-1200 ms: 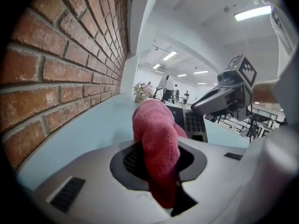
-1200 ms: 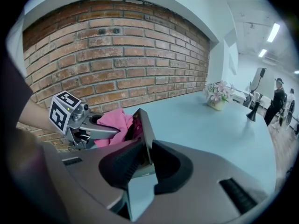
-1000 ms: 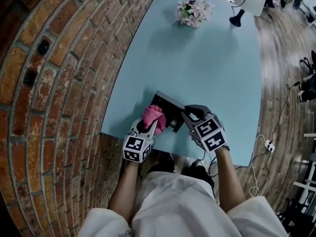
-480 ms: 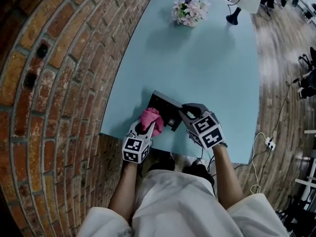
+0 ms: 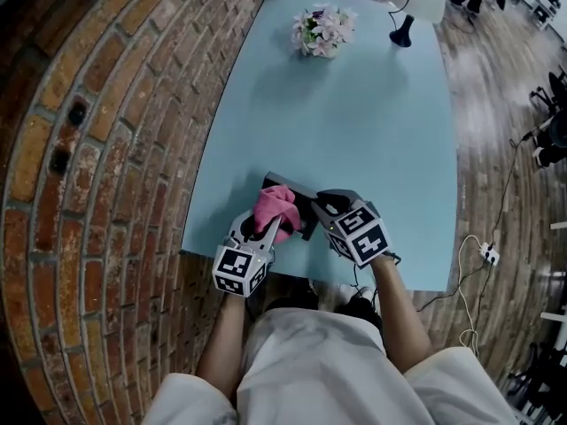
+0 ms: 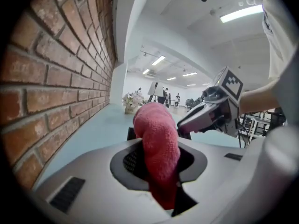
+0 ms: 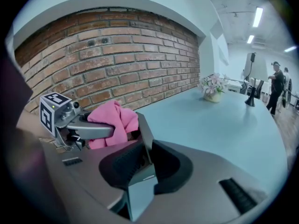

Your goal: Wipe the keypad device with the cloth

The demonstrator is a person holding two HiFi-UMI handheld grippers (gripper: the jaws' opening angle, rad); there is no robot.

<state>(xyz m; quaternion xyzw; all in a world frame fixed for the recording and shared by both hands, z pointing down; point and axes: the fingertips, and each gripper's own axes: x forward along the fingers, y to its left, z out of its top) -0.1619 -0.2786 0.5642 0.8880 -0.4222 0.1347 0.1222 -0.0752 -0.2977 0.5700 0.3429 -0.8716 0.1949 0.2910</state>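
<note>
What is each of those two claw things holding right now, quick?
Left gripper: jaws shut on the cloth.
Right gripper: jaws shut on the device, at its edge.

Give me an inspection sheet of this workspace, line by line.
Surface: light blue table.
Job's things: keypad device at the near edge; pink cloth bunched over its left part.
Clutter: flower pot and black stand at the far end.
Grippers: left hand-held gripper shut on the cloth; right hand-held gripper shut on the device's edge.
Cables: white lead and power strip on the floor, right.
Surroundings: brick wall left; wooden floor right.
</note>
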